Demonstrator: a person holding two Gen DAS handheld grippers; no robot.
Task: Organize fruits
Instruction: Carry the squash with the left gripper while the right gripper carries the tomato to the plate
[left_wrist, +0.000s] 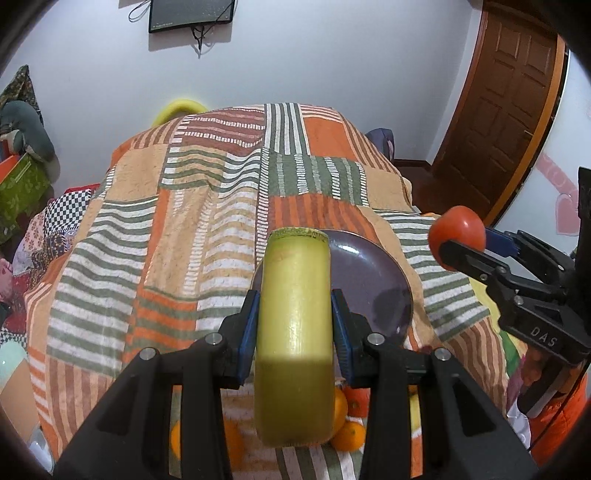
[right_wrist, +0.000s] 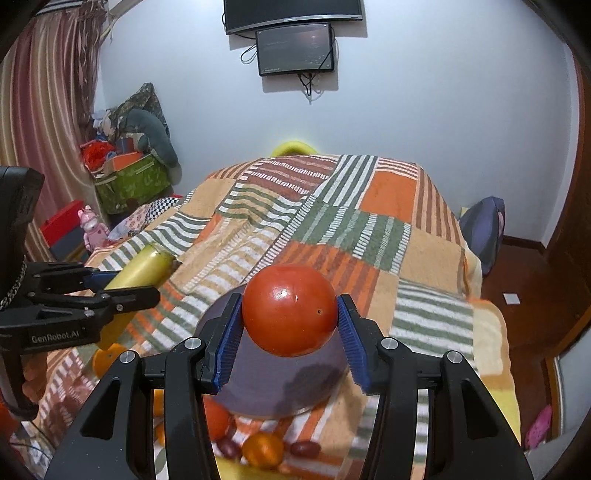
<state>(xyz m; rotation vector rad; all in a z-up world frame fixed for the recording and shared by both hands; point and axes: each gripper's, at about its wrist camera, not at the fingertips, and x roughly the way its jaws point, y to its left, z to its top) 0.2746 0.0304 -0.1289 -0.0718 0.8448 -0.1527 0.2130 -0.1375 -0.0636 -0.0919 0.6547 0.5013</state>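
My left gripper (left_wrist: 295, 325) is clamped on the cane (left_wrist: 293, 332), whose long axis runs straight up the frame's centre, away from the camera, over the plate (left_wrist: 373, 280). My right gripper (right_wrist: 290, 325) squeezes the tomato (right_wrist: 290, 310) centre frame, above that plate; oranges (right_wrist: 264, 448) lie at the bottom.

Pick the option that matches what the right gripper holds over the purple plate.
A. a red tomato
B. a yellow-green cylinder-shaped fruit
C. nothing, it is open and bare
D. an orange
A: the right gripper has its blue pads pressed on either side of a red tomato above the purple plate; the yellow-green cylinder-shaped fruit sits in the left gripper.
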